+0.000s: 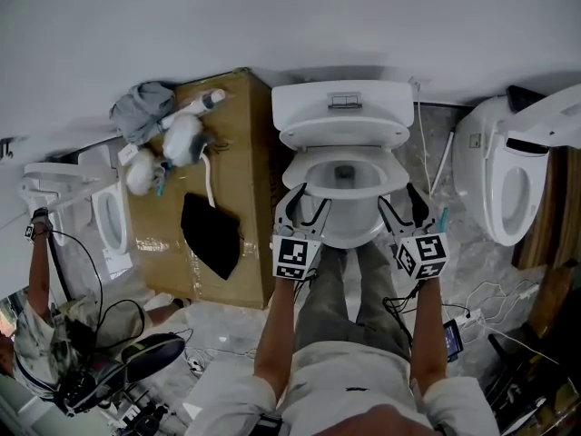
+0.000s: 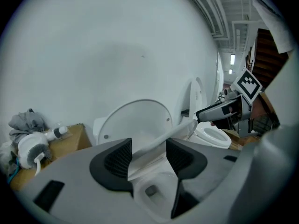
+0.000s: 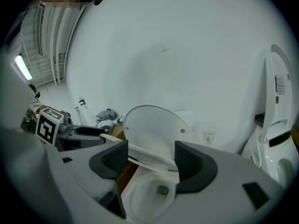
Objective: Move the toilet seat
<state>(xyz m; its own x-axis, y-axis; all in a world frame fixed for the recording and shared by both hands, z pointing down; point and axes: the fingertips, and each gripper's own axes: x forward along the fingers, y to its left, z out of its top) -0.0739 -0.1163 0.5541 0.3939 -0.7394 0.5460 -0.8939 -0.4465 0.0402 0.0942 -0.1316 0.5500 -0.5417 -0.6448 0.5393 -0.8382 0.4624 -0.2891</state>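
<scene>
The white toilet [image 1: 345, 230] stands against the wall with its lid [image 1: 343, 127] up. Its seat ring [image 1: 392, 173] is lifted a little off the bowl. My left gripper [image 1: 300, 207] is shut across the ring's left side and my right gripper [image 1: 407, 209] across its right side. In the left gripper view the seat [image 2: 159, 146] runs between the pads of the left gripper [image 2: 148, 155], with the lid [image 2: 138, 122] behind. In the right gripper view the seat [image 3: 145, 154] spans the gap of the right gripper [image 3: 145, 158], above the open bowl [image 3: 149, 195].
A cardboard box [image 1: 245, 134] left of the toilet carries brushes, a grey cloth [image 1: 143, 107] and a black cloth [image 1: 211, 234]. Another toilet [image 1: 508, 184] with its seat raised stands at the right, a third [image 1: 109, 212] at the left. Cables [image 1: 481, 307] lie on the floor.
</scene>
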